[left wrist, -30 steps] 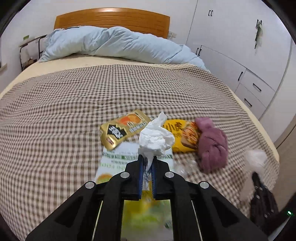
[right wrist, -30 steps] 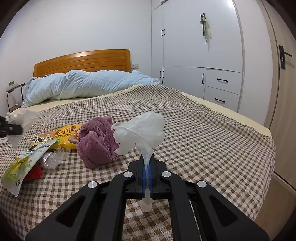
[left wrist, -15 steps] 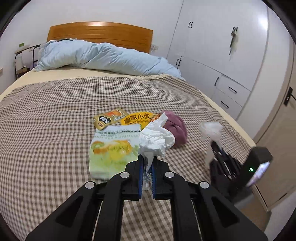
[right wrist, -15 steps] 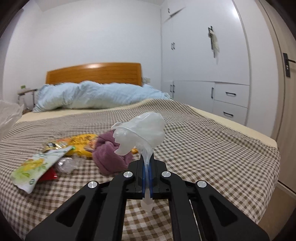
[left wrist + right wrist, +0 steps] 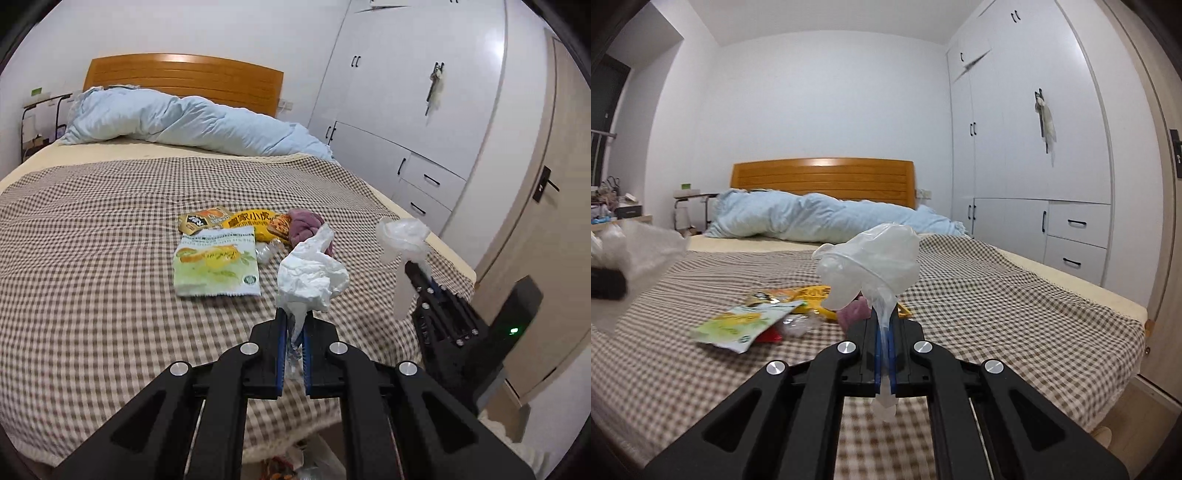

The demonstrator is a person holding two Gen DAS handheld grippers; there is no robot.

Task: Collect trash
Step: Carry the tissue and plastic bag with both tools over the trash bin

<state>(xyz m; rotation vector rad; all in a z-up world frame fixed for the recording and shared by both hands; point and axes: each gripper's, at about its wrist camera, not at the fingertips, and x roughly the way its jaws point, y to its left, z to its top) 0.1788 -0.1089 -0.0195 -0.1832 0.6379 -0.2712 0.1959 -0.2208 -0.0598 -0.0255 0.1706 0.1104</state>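
- Counting from my remote station, I saw three snack wrappers and one purple cloth on the bed.
- My left gripper pinched one crumpled tissue.
- My right gripper pinched one plastic bag.

A: How does the left gripper stand?

B: Its black arms reach forward and tilt downward, and the jaws are pressed together on a crumpled white tissue, which bunches up just above the jaws. A strip of it hangs down between the blue pads.

A: And the right gripper?

B: It points nearly level. Its jaws are clamped on a wad of clear plastic film; the bulk balloons above the jaws and a thin tail pokes out behind them.

A: How do the two stand to each other?

B: From the left wrist view the right gripper sits off to the right of the left jaws, apart from them.
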